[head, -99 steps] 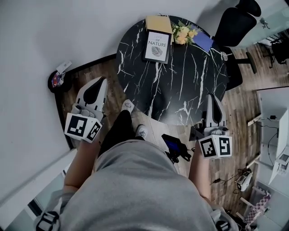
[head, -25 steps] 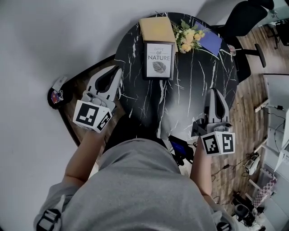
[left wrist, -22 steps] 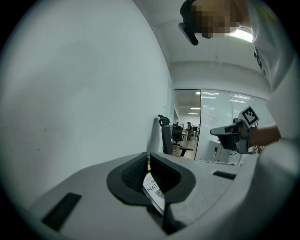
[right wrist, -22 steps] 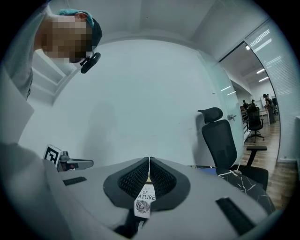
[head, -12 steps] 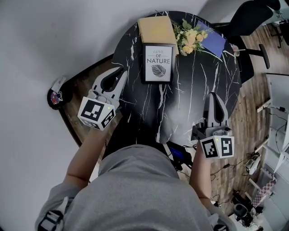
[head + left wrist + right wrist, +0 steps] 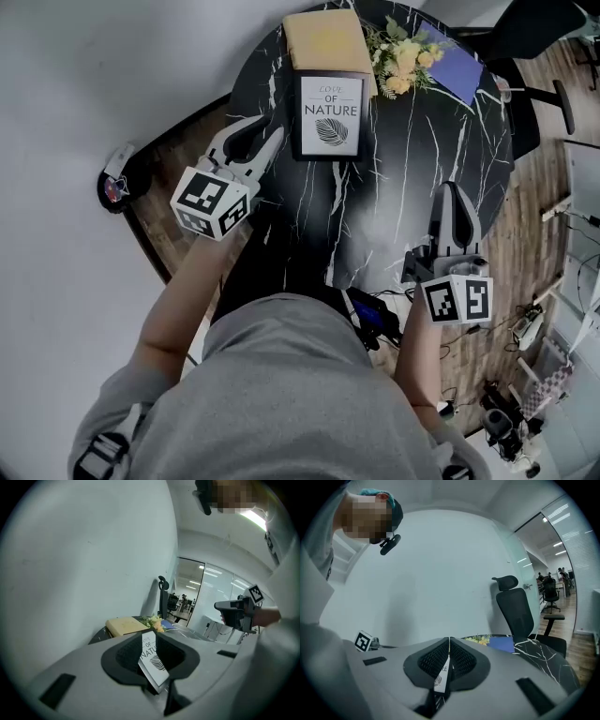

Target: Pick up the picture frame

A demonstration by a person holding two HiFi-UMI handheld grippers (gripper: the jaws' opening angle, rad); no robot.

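The picture frame [image 6: 328,114], black-edged with a white "NATURE" print, lies flat at the far side of the round black marble table [image 6: 412,187]. My left gripper [image 6: 268,127] hovers at the table's left edge, just left of the frame. Its jaws are opening with nothing between the pads. In the left gripper view the frame [image 6: 153,660] shows through the gap of the left gripper [image 6: 151,637]. My right gripper [image 6: 453,189] hangs over the table's near right part, shut and holding nothing. In the right gripper view the frame [image 6: 440,676] shows past the right gripper [image 6: 449,640].
A tan book [image 6: 323,39] lies behind the frame, with a yellow flower bunch [image 6: 408,52] and a blue notebook [image 6: 457,67] to its right. A black office chair [image 6: 539,19] stands beyond the table. A small device [image 6: 114,183] sits on the floor at left.
My left gripper has moved toward the frame's left side and its jaws have parted. The right gripper has shifted only a little over the table's near right.
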